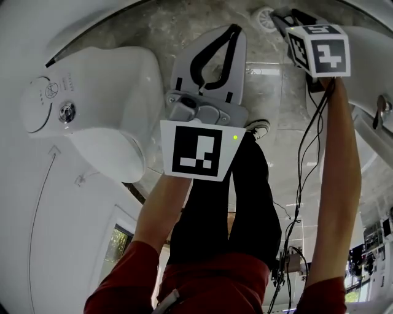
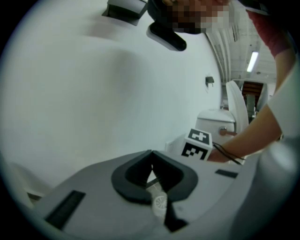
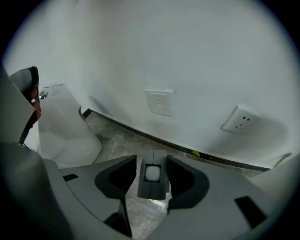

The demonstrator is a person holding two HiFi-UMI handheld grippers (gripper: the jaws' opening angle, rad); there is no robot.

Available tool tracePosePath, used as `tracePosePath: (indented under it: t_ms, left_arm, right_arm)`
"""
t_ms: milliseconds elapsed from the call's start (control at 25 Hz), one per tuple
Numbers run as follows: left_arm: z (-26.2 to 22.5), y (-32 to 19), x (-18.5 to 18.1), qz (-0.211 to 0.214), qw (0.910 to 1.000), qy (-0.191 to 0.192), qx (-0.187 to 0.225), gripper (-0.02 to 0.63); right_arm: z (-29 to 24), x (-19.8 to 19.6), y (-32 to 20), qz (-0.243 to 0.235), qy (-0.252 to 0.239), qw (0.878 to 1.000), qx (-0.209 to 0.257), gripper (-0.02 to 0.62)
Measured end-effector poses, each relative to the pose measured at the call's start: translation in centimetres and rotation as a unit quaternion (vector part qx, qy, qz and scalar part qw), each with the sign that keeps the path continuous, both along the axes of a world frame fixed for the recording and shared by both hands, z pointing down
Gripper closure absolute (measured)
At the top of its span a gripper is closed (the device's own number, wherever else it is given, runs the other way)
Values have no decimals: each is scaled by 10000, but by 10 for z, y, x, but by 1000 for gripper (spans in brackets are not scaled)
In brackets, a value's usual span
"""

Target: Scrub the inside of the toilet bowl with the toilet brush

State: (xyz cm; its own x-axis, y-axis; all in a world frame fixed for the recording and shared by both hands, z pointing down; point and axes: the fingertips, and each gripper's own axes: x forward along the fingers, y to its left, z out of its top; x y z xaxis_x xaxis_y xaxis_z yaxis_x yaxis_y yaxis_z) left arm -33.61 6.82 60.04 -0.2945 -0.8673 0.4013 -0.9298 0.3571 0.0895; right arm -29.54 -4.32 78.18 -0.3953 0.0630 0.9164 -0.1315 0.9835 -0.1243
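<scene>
Right gripper view: my right tongs (image 3: 151, 160) spread around dark handle (image 3: 151, 187), likely toilet brush's. Left tongs (image 2: 150, 153) pressed together. Pickup step; next squeeze, lift toward toilet (image 1: 104, 116).

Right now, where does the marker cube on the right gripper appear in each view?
Head view: marker cube at top right.
Left gripper view: right of centre, below the middle.
Right gripper view: not in it.
Shared landmark: the white wall.
</scene>
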Motion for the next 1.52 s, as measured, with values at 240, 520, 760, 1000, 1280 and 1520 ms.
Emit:
tracePosePath:
  t_ms: [240, 520, 760, 1000, 1280, 1520]
  left_arm:
    - [8, 0, 4, 43, 9999, 115, -79, 606]
    - [0, -6, 14, 244, 9994, 178, -165, 606]
    - [-60, -19, 32, 693, 9976, 60, 38, 606]
    - [-141, -31, 94, 1532, 9881, 128, 98, 606]
    - [-247, -39, 195, 2556, 9659, 359, 196, 606]
    - [-305, -80, 316, 3649, 9294, 242, 490, 606]
  right_arm:
    - [38, 14, 2, 130, 699, 9975, 32, 396]
    - [43, 18, 15, 203, 1287, 9914, -86, 405]
    - [-55, 58, 33, 901, 27, 9958, 145, 405]
    - [-204, 140, 72, 2339, -992, 9663, -418, 405]
    - [-374, 281, 80, 3918, -1608, 9057, -211, 407]
    - [-436, 432, 68, 5199, -1716, 8355, 476, 407]
